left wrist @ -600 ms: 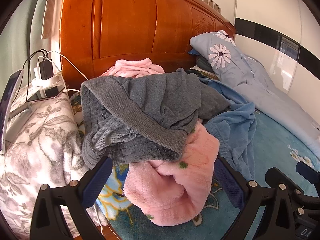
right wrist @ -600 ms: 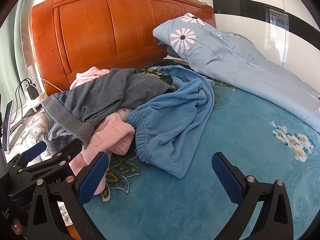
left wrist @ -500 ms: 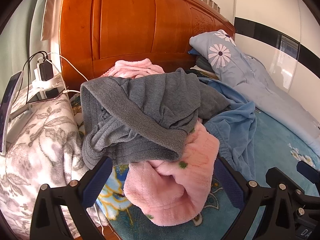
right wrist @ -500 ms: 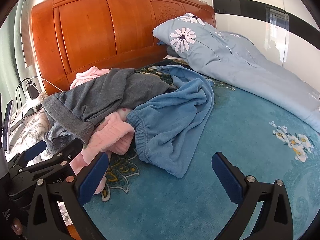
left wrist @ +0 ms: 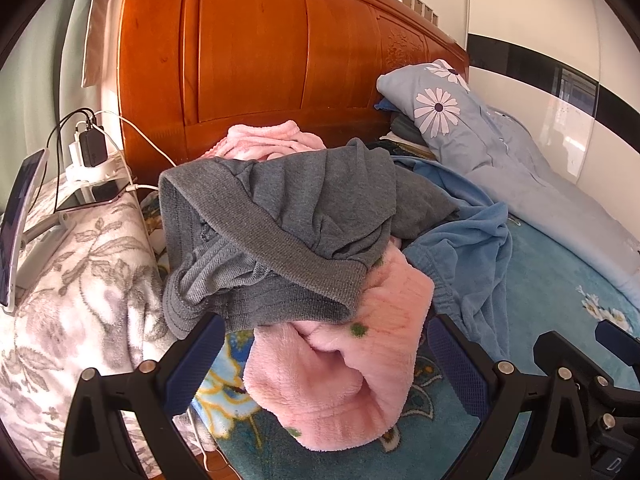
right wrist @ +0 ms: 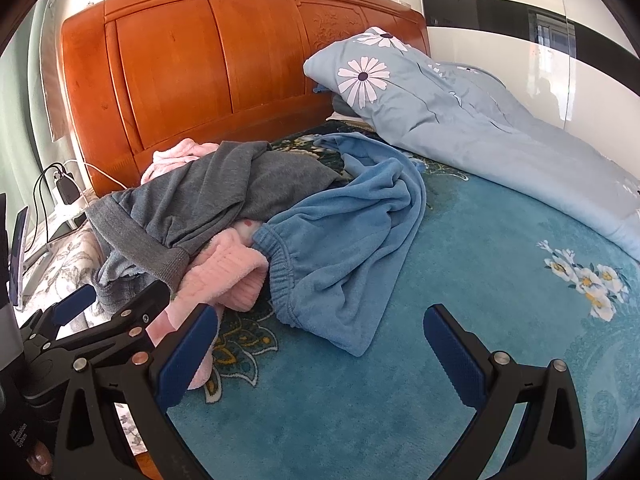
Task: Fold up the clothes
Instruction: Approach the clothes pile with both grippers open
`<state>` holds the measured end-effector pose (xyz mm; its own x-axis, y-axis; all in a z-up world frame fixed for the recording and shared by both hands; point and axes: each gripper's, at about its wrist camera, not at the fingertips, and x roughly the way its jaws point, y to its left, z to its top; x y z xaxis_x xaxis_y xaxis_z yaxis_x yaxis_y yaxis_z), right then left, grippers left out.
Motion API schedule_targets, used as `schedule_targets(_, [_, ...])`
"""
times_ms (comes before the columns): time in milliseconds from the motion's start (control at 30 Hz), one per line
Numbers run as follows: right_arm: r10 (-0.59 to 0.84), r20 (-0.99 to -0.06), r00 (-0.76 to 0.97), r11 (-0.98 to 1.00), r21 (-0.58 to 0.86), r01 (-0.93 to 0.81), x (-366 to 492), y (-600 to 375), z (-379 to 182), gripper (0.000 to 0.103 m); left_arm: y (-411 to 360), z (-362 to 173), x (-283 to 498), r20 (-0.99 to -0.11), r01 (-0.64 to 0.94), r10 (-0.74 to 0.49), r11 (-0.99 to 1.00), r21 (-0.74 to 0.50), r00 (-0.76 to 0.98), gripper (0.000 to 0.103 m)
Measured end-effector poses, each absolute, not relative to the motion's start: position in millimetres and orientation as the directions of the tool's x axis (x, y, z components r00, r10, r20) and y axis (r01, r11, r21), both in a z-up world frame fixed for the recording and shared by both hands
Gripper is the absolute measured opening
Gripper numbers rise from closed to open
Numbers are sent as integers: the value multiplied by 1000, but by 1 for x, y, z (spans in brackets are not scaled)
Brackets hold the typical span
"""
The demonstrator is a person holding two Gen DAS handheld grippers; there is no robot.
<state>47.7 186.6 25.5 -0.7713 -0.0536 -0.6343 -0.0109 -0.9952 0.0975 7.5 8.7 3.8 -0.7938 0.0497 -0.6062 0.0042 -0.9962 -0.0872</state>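
A heap of clothes lies on the teal bedspread [right wrist: 400, 380]. A grey knit sweater [left wrist: 288, 216] drapes on top, a pink fleece garment [left wrist: 352, 368] sticks out under it, and blue fleece trousers [right wrist: 352, 248] spread to the right. The sweater [right wrist: 200, 200] and pink garment [right wrist: 224, 276] also show in the right wrist view. My left gripper [left wrist: 324, 356] is open, its jaws standing either side of the pink garment's near end. My right gripper [right wrist: 320, 348] is open and empty, just short of the trousers' waistband.
An orange wooden headboard [left wrist: 248, 60] stands behind the heap. A light blue duvet with daisies [right wrist: 460, 120] lies along the right. A floral grey blanket [left wrist: 72, 280] covers the left side, with a phone [left wrist: 20, 224], chargers and cables [left wrist: 88, 148] beyond it.
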Motion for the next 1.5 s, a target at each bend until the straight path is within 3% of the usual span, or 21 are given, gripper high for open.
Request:
schedule_targets(833, [-115, -587, -802, -990, 135, 43, 50, 172, 32, 103, -10, 12, 10, -552, 10, 61, -992, -125, -831, 103])
schedule_targets(1500, [-28, -575, -817, -997, 70, -15, 53, 170, 43, 103, -10, 8, 3, -537, -6, 124, -976, -217, -835, 103])
